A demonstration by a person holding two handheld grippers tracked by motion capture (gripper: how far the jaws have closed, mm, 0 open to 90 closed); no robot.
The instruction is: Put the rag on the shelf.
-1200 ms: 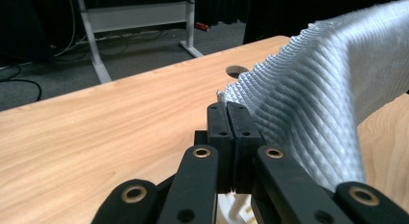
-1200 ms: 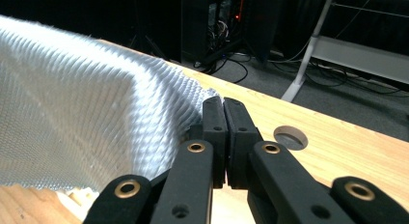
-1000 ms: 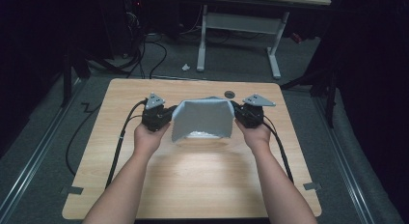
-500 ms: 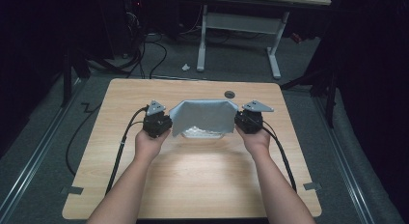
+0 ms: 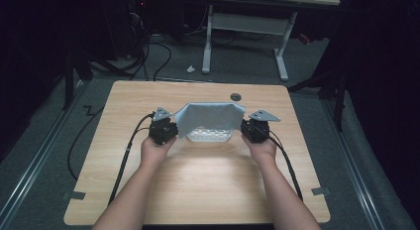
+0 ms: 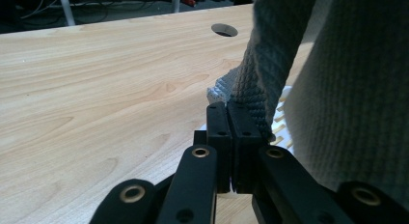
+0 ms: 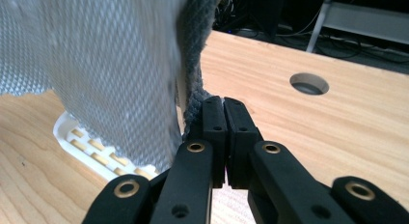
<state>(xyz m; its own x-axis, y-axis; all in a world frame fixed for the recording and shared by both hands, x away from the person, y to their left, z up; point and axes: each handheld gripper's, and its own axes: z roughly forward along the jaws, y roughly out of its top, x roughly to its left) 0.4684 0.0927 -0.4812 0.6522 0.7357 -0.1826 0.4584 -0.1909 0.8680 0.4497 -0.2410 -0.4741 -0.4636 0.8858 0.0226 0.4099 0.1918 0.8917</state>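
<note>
The left gripper (image 5: pixel 174 127) and right gripper (image 5: pixel 244 124) are each clamped on a corner of the grey knitted cloth (image 5: pixel 210 116). The cloth hangs over a white slotted plastic tray (image 5: pixel 209 136) on the wooden table (image 5: pixel 198 185).

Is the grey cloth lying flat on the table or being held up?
Held up. The left gripper and right gripper each pinch a corner of the grey cloth, which hangs stretched between them over a white tray.

The cloth (image 5: pixel 210 116) hangs between the left gripper (image 5: pixel 171 131) and right gripper (image 5: pixel 245 129), over a tray (image 5: pixel 210 136) on the table (image 5: pixel 198 190).
</note>
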